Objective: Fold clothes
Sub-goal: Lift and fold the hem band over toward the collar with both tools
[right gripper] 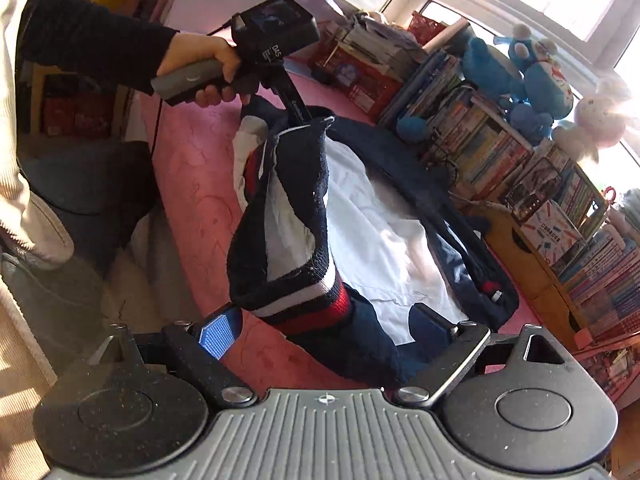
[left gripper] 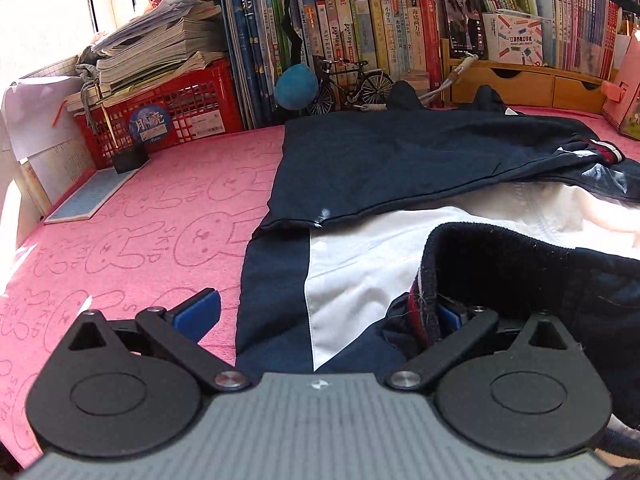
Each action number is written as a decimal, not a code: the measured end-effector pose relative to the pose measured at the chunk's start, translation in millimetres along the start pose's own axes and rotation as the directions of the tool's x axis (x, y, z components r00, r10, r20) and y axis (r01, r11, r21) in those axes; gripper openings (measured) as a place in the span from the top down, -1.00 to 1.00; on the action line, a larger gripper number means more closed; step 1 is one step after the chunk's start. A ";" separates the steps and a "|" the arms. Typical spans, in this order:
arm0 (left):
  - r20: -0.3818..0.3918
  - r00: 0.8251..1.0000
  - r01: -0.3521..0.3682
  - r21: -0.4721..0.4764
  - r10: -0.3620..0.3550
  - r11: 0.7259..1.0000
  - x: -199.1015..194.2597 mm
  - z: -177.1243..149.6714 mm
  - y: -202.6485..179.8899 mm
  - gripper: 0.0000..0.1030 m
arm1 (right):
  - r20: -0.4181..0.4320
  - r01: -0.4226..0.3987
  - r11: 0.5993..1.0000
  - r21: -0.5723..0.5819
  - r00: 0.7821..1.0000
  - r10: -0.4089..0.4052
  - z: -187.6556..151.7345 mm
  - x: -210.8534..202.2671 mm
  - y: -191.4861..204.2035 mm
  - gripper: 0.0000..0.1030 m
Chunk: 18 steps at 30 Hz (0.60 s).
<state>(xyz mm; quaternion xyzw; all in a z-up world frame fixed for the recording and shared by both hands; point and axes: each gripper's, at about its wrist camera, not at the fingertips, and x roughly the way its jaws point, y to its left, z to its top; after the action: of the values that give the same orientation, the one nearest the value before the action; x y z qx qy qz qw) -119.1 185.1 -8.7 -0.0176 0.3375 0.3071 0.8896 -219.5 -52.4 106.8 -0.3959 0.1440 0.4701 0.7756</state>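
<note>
On the pink-covered counter (left gripper: 160, 200) a navy and white jacket (left gripper: 400, 160) lies partly folded, its white lining up. Step in hand, by my judgement: bringing the ribbed hem (right gripper: 304, 292) over the body. The left gripper (left gripper: 328, 312) stands spread, one pad bare above the cloth, the other buried under the raised hem; nothing is pinched. The right gripper (right gripper: 332, 328) is likewise spread, the striped hem lying between its fingers without being pressed. The next move calls for both grippers to close on the hem, then carry it level across the lining.
</note>
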 end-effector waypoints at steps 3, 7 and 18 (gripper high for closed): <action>0.008 1.000 0.009 0.024 -0.009 1.000 -3.8 6.1 1.2 -1.00 | -0.010 -0.030 0.989 0.142 0.999 0.031 16.3 19.8 -25.0 0.61; 0.028 0.999 0.030 0.044 -0.031 0.999 -11.1 16.5 7.6 -1.00 | 0.017 0.016 0.901 0.433 1.000 -0.026 20.0 44.8 -93.6 0.58; 0.061 0.992 0.105 0.028 -0.107 0.994 -35.0 40.5 46.8 -1.00 | -0.113 0.079 0.579 0.811 0.993 0.024 -48.3 166.6 -197.4 0.47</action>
<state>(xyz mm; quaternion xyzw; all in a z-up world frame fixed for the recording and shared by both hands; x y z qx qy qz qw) -141.7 214.0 52.2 -0.0150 0.3121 0.2557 0.9149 40.2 -34.4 70.8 -0.0241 0.3803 0.3168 0.8686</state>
